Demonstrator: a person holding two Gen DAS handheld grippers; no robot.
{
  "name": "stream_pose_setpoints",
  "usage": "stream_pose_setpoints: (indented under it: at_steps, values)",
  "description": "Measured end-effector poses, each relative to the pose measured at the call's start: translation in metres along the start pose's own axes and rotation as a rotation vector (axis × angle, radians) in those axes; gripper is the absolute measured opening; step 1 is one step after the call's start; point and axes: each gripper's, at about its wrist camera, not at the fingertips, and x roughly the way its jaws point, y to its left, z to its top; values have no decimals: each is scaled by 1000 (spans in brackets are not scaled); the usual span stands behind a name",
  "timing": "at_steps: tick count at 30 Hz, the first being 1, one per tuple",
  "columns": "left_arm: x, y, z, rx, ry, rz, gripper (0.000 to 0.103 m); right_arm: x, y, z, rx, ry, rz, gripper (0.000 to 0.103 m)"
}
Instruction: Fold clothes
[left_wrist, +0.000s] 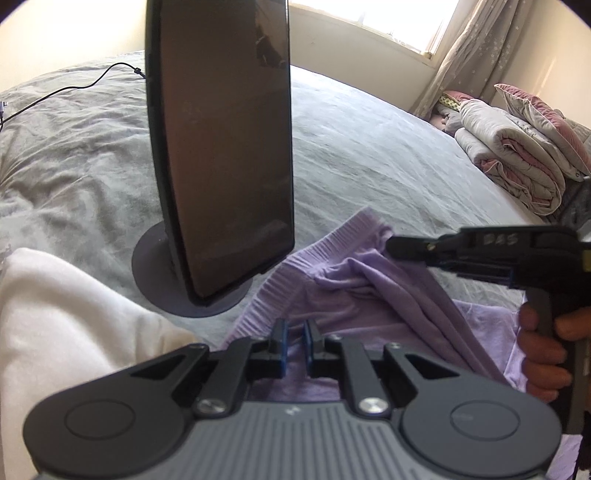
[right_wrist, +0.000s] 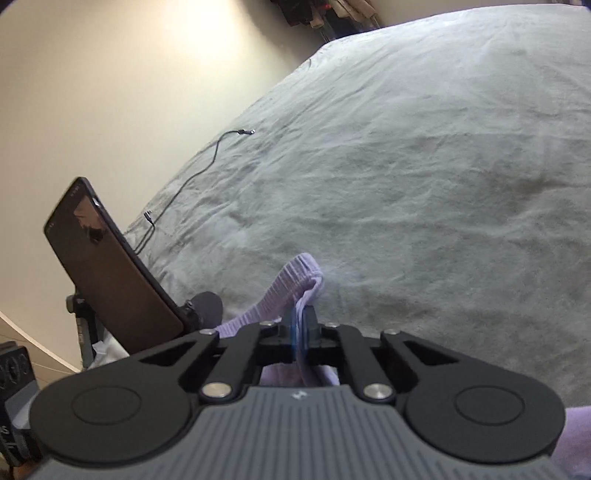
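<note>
My right gripper (right_wrist: 301, 328) has its blue-padded jaws pressed together on a thin layer of the soft lilac knit garment with ribbed hem (left_wrist: 354, 280), just behind that ribbed edge, and it holds that part lifted off the grey crumpled bedspread (left_wrist: 369, 155). My left gripper (left_wrist: 294, 338) hangs low over the same garment with its jaws a little apart and nothing that I can see between them. The rest of the lilac cloth lies bunched in loose ridges on the bed in front of me, beside the dark phone on its round black stand (left_wrist: 221, 147) and a white fleecy cloth (left_wrist: 74, 314). To do this well, I judge I should take a second hold along the same ribbed edge with the left, catching one layer only, so the two grips can draw the hem taut and the cloth hangs flat. I would keep clear of the stand; a swinging sleeve could tip it.
</note>
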Motion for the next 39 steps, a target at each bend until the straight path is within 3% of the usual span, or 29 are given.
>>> stream_pose_setpoints:
  at_steps: [5, 7, 9, 12, 16, 23, 27, 30, 35, 39]
  values:
    - [-14, 12, 3, -97, 7, -82, 14, -30, 34, 3, -56, -48, 62, 5]
    - [-25, 22, 3, -174, -3, -158, 20, -37, 50, 0, -92, -50, 84, 5]
    - [-37, 36, 3, -268, -29, -251, 36, -41, 65, -6, -130, -41, 96, 5]
    - [-53, 55, 0, -390, -65, -371, 46, -40, 81, -23, -173, -10, 109, 5]
    - [-61, 68, -8, -479, -59, -440, 53, -30, 91, -42, -189, 38, 65, 5]
    - [-38, 52, -5, -452, 68, -262, 56, -14, 107, -73, -208, 122, -30, 7]
    - [-23, 38, -4, -453, 110, -221, 54, -10, 114, -88, -209, 162, -89, 14]
    - [-19, 29, -4, -440, 130, -202, 54, -44, 104, -84, -150, 150, -160, 14]
    - [-22, 9, 0, -388, 142, -144, 54, -101, 87, -76, -52, 129, -278, 27]
    - [-32, -2, -5, -369, 151, -99, 54, -147, 73, -70, 27, 112, -371, 28]
